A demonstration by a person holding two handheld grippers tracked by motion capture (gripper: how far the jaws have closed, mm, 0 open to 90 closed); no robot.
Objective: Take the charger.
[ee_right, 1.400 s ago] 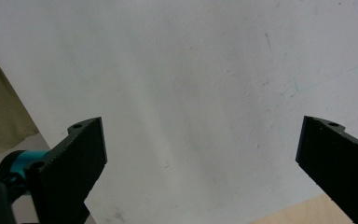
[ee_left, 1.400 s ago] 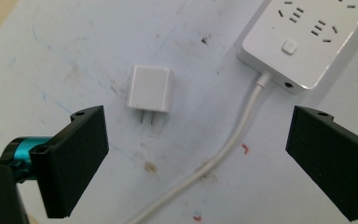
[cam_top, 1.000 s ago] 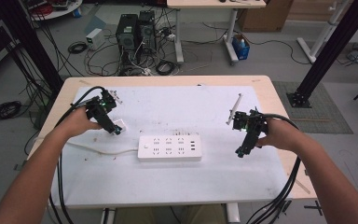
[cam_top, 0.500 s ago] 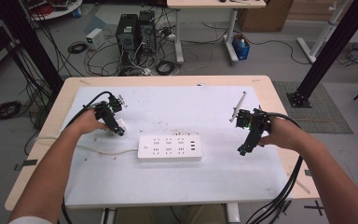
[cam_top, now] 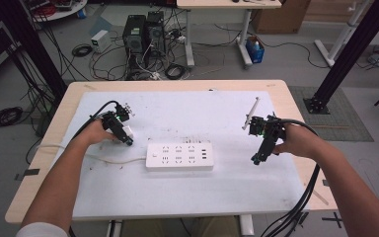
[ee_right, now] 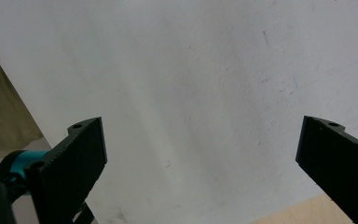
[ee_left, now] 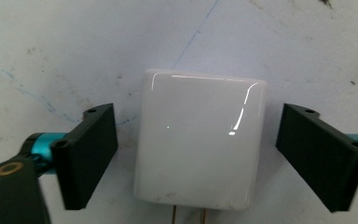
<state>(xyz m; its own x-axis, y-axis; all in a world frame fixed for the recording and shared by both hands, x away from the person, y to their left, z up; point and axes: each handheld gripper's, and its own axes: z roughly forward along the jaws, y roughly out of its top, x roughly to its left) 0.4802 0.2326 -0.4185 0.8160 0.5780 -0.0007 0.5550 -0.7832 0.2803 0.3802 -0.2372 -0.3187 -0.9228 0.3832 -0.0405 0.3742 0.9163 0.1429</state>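
In the left gripper view the two black jaws stand on either side of a white charger plug (ee_left: 199, 140), with a sliver of the white mat showing between each pad and the plug's glossy sides. The left gripper (cam_top: 127, 140) has just been closing its jaws with the plug between them, but the pads do not yet press on it. The plug lies flat, its two metal prongs pointing back toward the gripper's body.

In the high view, the left gripper is lowered to the mat near the left edge of the table (cam_top: 39, 173), just left of the white power strip (cam_top: 179, 157), which lies at the middle of the mat, toward the front edge. The strip's own white cable (cam_top: 103, 159) runs off leftward below the left hand.

The right gripper (cam_top: 256, 159) hangs over bare mat near the right edge, well apart from the strip; its jaws are spread wide with nothing between them.

The work looks to be at its start: the plug is bracketed but not gripped, not lifted, and nothing sits in the strip's sockets. Left to do, by this reading, are closing on the plug, raising it, turning the prongs downward and pressing them into a socket, perhaps with the right gripper steadying the strip.
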